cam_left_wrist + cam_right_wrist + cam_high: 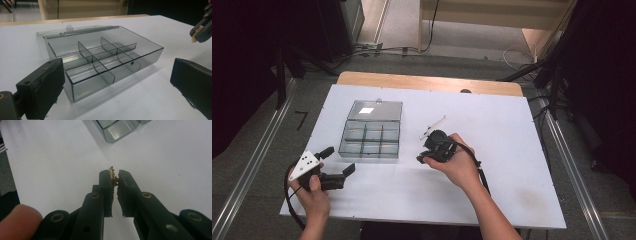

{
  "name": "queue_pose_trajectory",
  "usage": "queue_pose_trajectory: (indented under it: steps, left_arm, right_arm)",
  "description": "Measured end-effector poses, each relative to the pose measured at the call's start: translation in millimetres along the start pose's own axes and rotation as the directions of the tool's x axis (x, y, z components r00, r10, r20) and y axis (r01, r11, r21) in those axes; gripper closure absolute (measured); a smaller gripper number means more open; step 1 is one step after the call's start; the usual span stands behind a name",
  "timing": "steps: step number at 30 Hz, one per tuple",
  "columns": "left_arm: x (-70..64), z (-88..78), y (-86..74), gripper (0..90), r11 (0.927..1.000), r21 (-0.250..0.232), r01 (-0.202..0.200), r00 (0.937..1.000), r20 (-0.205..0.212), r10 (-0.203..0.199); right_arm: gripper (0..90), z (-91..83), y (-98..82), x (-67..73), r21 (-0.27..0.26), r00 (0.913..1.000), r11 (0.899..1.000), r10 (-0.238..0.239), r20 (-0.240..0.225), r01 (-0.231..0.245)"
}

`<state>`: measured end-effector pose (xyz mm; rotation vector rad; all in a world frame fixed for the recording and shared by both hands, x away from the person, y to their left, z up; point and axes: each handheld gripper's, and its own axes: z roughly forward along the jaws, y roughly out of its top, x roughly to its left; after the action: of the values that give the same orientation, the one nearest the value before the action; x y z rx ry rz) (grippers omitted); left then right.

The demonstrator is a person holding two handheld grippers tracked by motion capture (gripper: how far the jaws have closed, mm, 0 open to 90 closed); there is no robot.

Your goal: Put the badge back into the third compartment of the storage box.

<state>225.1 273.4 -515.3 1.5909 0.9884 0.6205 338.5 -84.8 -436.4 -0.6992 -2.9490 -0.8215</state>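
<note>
Right now a small gold-coloured piece sits pinched at the tips of the right claw, jaws closed on it, above the middle of the desk. Just beside it lies a clear compartment box, lid open. Near the desk's left front corner, the left claw rests level, jaws wide apart, holding nothing.

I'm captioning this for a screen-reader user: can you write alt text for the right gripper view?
The right gripper has its two black jaws shut on a small gold-coloured object above a white table. A clear compartment box sits beyond.
</note>
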Motion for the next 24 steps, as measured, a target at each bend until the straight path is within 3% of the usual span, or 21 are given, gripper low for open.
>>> queue_pose_trajectory:
  steps: [10,24]
  left_arm:
    - [0.3,-0.1,-0.5,0.1,1.0,-0.005,0.005,1.0,0.004,-0.005]
    - [0.3,-0.2,-0.6,0.1,1.0,-0.002,0.008,1.0,0.003,-0.008]
  right_arm:
    - [79.4,1.2,17.2,-4.7,0.004,0.9999,1.0,-0.006,-0.009,0.006]
    - [79.4,1.2,31.8,-18.0,0.024,0.9995,1.0,0.02,-0.023,-0.019]
